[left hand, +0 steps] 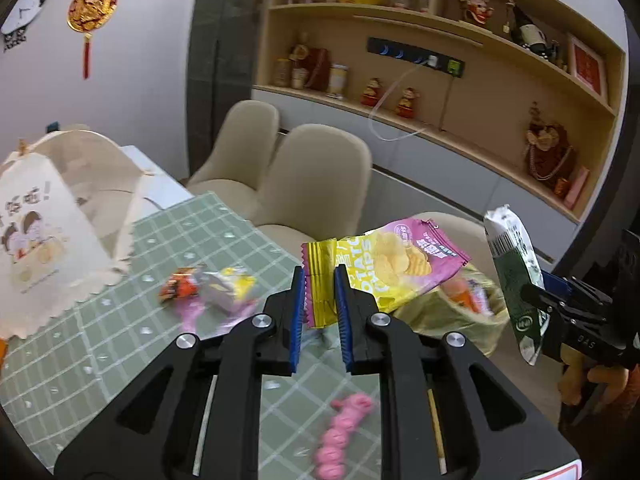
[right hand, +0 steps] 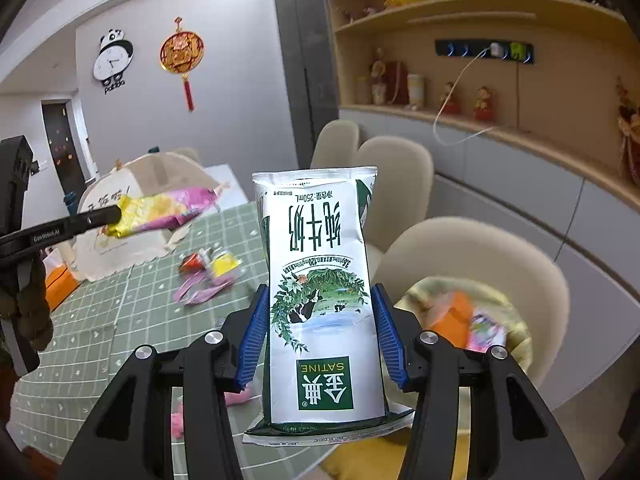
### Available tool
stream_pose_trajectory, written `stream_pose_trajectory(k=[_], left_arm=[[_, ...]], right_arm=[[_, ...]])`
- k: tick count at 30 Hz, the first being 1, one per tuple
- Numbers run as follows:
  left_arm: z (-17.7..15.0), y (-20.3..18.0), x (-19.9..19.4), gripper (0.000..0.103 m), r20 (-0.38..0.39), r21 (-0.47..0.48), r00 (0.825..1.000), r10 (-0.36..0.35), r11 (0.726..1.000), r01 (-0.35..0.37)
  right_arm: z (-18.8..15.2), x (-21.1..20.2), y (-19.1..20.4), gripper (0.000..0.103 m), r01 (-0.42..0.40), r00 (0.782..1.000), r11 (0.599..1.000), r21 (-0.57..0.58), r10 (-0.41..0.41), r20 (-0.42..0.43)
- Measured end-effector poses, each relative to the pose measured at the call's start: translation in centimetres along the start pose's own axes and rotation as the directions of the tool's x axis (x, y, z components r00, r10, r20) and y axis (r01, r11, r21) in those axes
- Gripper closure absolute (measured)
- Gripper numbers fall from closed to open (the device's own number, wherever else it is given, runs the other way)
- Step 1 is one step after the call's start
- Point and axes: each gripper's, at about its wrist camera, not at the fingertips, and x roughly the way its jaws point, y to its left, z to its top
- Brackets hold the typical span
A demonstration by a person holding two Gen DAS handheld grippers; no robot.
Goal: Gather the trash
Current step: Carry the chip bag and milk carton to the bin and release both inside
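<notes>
Aloft: chip bag [left hand: 384,268], milk pouch [right hand: 320,300]

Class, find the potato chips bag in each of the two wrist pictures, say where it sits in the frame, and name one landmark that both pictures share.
Left wrist view: the potato chips bag is at centre, its yellow end pinched between the left gripper pads.
Right wrist view: the potato chips bag is at middle left, edge-on, sticking out from the left gripper's tip.
Shared landmark: the red hanging ornament on the wall.
</notes>
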Motion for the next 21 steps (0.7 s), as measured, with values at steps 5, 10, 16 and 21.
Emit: stream_pose_trajectory(k=[5, 10, 16, 21], left_arm=[[0.9, -4.4, 3.7, 0.089, -0.041, 0.002, 0.997, -0.063, 0.998, 0.063], [0.9, -9.3, 8.4, 0.089, -0.1, 0.047, 0.991, -0.091, 0.994, 0.096], [0.3, -13.8, 14.4, 0.089, -0.197, 0.053, 0.975, -0.102, 0.992, 0.114], [-0.1, -16.4, 17.4, 0.089, -0.245, 0.071, 0.965, -0.094, 0.991, 0.115]], right_arm=[[0.6, -0.9, -4.0, 0.055, 0.036, 0.999, 0.999, 0.005, -0.036, 0.028], [0.7, -0.7, -9.2, 0.055, 0.067, 0.997, 0.997, 0.027, -0.067, 0.032], [0.7, 0.2, -15.0, 0.055, 0.084, 0.996, 0.995, 0.057, -0.086, 0.019], [0.7, 1.4, -18.9, 0.055, 0.079, 0.997, 0.993, 0.09, -0.081, 0.011]])
